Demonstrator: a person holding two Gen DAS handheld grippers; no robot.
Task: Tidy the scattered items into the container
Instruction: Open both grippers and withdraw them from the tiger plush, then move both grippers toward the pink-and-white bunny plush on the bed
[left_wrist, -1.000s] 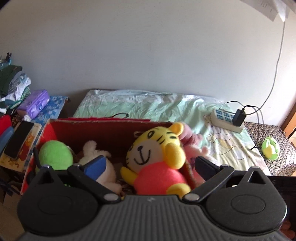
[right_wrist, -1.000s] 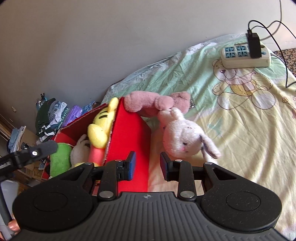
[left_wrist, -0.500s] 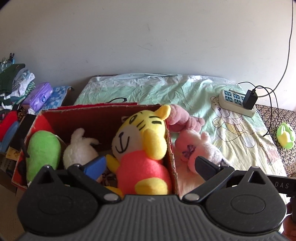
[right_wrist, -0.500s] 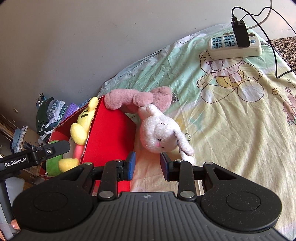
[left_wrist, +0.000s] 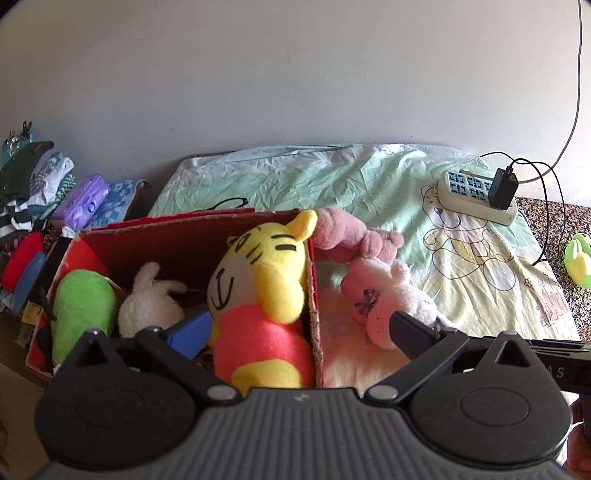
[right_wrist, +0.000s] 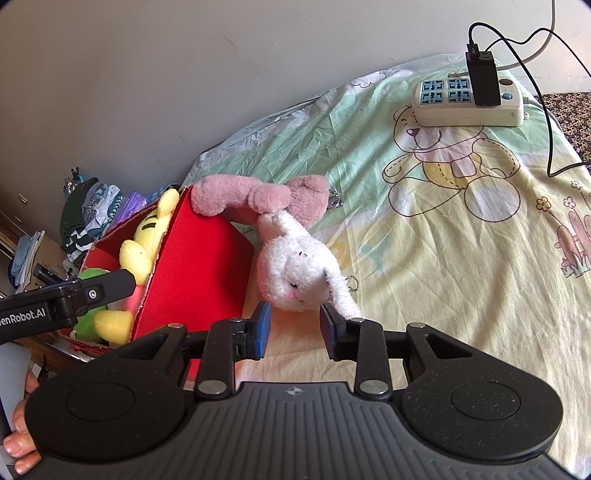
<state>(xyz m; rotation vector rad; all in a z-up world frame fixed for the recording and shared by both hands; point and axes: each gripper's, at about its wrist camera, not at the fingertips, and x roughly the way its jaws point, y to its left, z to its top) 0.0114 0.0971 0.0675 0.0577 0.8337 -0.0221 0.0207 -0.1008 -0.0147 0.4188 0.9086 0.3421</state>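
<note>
A red cardboard box (left_wrist: 184, 236) (right_wrist: 199, 266) stands on the bed's left side and holds a yellow tiger plush (left_wrist: 258, 295) (right_wrist: 144, 243), a small white bunny (left_wrist: 147, 302) and a green plush (left_wrist: 81, 306). My left gripper (left_wrist: 299, 332) hovers open and wide over the box's near edge, the tiger between its fingers but not clamped. A mauve plush (right_wrist: 255, 195) (left_wrist: 351, 236) drapes over the box's far right corner. A white-pink rabbit plush (right_wrist: 295, 273) (left_wrist: 388, 299) lies on the sheet beside the box. My right gripper (right_wrist: 295, 328) is open, its pads just short of the rabbit's head.
A power strip (right_wrist: 469, 99) (left_wrist: 476, 195) with a black charger and cables lies at the bed's far right. A green toy (left_wrist: 578, 264) sits on a patterned surface beyond it. Clothes and a purple pack (left_wrist: 81, 199) pile up left of the box. A person's fingers (right_wrist: 18, 446) show bottom left.
Both views have pulled up and back from the box. The right gripper has closed in on the white-pink rabbit, now right at its pads. The left gripper stays open over the tiger.
</note>
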